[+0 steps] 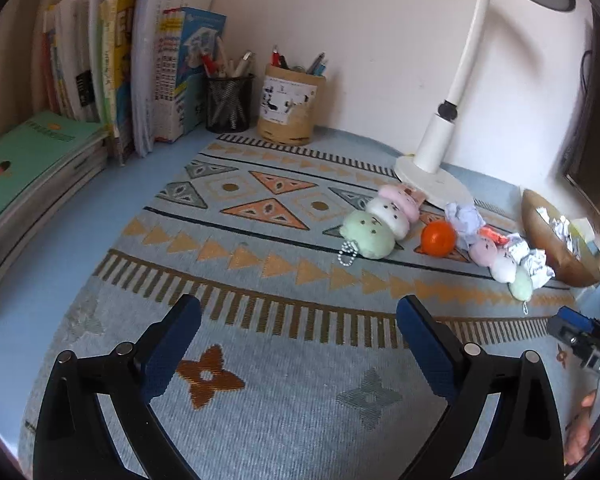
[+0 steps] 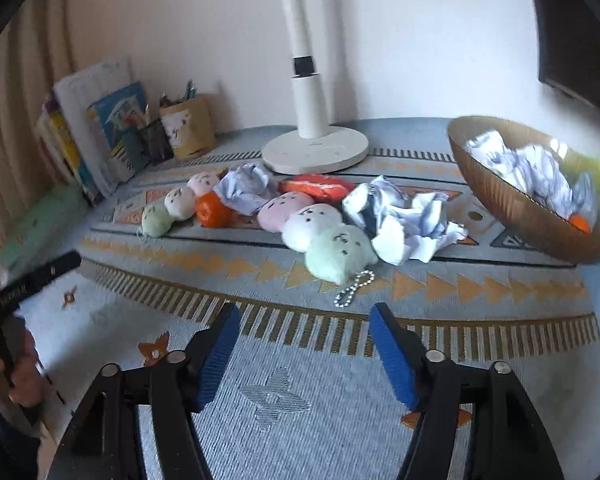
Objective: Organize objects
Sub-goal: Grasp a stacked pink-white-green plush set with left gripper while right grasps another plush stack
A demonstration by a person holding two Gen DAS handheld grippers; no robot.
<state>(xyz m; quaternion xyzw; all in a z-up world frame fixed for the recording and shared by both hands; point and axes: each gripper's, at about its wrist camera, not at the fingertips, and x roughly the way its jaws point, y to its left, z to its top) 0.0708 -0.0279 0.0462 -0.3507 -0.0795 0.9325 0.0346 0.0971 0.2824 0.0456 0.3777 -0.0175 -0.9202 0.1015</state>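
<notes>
Left wrist view shows the left gripper hanging over the patterned mat with its blue-padded jaws spread wide and nothing between them; right wrist view shows the right gripper likewise parted and empty above the same mat.

Taking the white lamp base as landmark: directly in front of it lies an orange-red pouch; just left of the pouch sits a crumpled paper ball, and touching that, an orange ball; further left of the base rests a three-part plush keychain in pink, white and green; in front of the base, nearer the right gripper, lies a second plush keychain in the same colours, its bead chain trailing toward the gripper; touching that plush, right of the base, sprawls a larger heap of crumpled paper.

Well to the right of the base stands a brown bowl, tilted, holding crumpled paper and something orange; well to the left of the base, against the wall, stand a tan pen holder, a black mesh pen cup and a row of books.

A hand shows at the left edge of the right wrist view, grasping the other gripper's handle.
</notes>
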